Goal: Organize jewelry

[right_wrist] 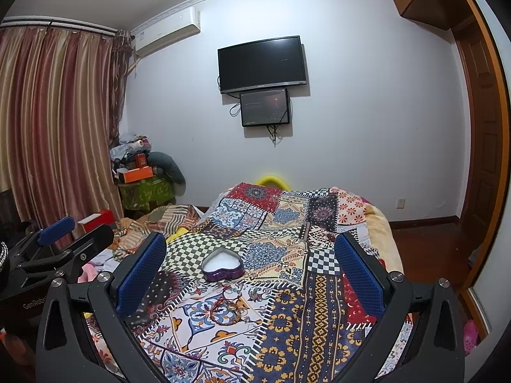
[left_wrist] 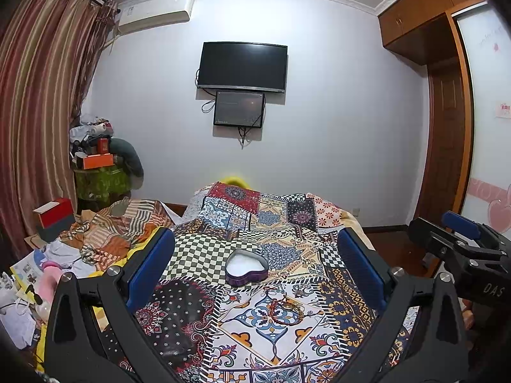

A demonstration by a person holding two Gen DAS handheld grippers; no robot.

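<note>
the right gripper (left_wrist: 460, 239), seen at the right edge of the left wrist view, carries the white letters "das" on its black body; the word runs off the picture's edge. the left gripper (right_wrist: 56, 233), at the left edge of the right wrist view, bears "genrobo" in pale letters low on its black body, also cut short. a red and white label on the wardrobe door (left_wrist: 488, 95) at far right is too small to read.
</note>
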